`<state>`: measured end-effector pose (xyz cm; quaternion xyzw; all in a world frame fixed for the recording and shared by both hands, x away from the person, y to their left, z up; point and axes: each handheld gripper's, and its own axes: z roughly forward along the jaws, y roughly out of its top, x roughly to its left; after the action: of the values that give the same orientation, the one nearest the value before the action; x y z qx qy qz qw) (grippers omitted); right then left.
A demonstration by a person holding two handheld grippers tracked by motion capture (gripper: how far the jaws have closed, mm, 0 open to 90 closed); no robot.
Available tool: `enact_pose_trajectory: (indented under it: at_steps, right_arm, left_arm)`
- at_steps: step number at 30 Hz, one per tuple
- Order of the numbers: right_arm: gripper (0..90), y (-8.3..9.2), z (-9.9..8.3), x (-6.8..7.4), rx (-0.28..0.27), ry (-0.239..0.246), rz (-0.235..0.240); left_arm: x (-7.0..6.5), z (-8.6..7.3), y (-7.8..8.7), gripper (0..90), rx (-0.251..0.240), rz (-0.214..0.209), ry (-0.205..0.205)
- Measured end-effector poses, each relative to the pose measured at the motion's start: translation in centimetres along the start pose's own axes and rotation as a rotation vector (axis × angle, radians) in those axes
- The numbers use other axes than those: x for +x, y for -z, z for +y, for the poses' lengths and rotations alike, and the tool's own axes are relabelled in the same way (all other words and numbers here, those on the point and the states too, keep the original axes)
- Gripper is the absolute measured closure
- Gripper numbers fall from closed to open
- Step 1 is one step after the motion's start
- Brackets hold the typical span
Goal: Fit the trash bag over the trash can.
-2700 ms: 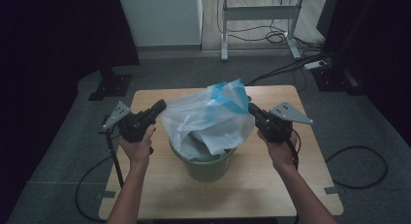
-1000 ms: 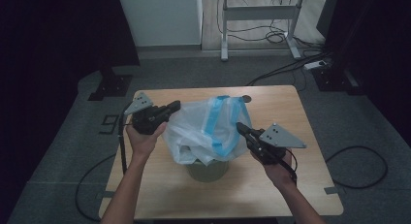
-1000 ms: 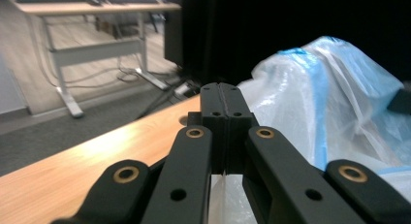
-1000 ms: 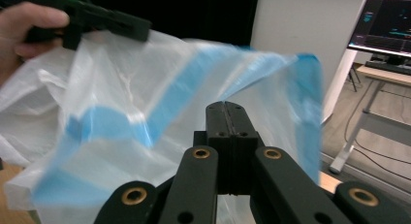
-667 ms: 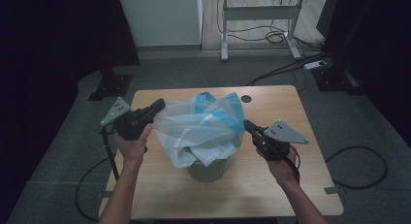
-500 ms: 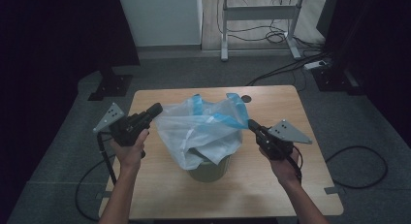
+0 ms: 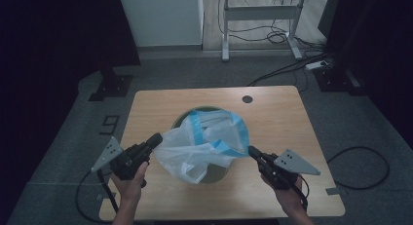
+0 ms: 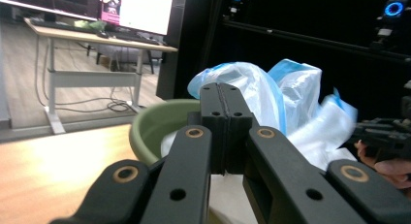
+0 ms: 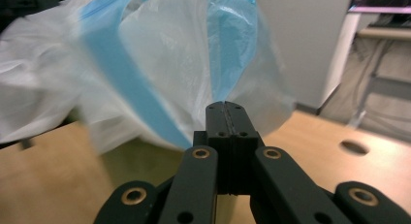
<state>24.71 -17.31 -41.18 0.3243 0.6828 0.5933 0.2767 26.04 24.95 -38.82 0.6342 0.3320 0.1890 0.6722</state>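
From the high view, a green bin (image 7: 207,137) stands near the middle of the wooden table (image 7: 287,122), and a clear plastic bag (image 7: 204,147) with blue bands hangs over its near side, part of it inside the rim. The bag is stretched sideways across the table, its long axis running from the left gripper (image 7: 155,140) to the right gripper (image 7: 253,152). Each gripper has its jaws clamped together on one end of the bag. The bag's mouth faces the far side of the table.

In the left gripper view, the two black jaws are pressed tight together, the bag (image 8: 271,98) bunched just beyond their tips. Behind it sits the bin (image 8: 160,124), with some bag film inside its rim. The right gripper (image 8: 383,136) shows at the far right edge.

In the right gripper view, the jaws are likewise closed flat against each other on the bag (image 9: 160,69), which billows up and to the left above the table (image 9: 310,151). The bin's contents cannot be made out here.
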Motion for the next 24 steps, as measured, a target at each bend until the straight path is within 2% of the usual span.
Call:
enact_pose_trajectory:
  at_steps: [5,7,11,14,16,19,21,24]
  right_arm:
    - [89.0,1.2,-2.6,1.0,0.041,-0.06,0.064]
    - [89.0,1.3,-3.6,1.3,0.061,-0.065,0.078]
    - [89.0,0.7,-4.9,1.3,0.101,-0.074,0.073]
    - [89.1,-0.1,-5.8,1.1,0.136,-0.063,0.055]
    - [89.1,-0.5,-6.4,1.0,0.153,-0.056,0.038]
    - [89.1,-1.1,-6.9,0.5,0.164,-0.072,0.019]
    - [89.1,-1.4,-7.0,0.2,0.165,-0.069,-0.005]
    - [89.0,-1.4,-6.5,0.1,0.156,-0.043,-0.02]
  left_arm:
    - [-0.2,-2.6,1.5,89.5,0.026,-0.02,0.019]
    - [-0.1,-3.5,1.7,89.5,0.047,-0.016,0.024]
    - [0.3,-4.8,1.7,89.6,0.071,-0.012,0.046]
    - [0.4,-5.9,1.5,89.7,0.092,-0.003,0.061]
    - [0.4,-6.3,1.3,89.7,0.101,-0.003,0.071]
    - [0.2,-6.4,0.9,88.8,0.113,-0.005,0.067]
    - [0.1,-6.0,0.9,82.0,0.108,-0.008,0.064]
    - [-0.4,-4.4,1.0,62.1,0.087,-0.006,0.074]
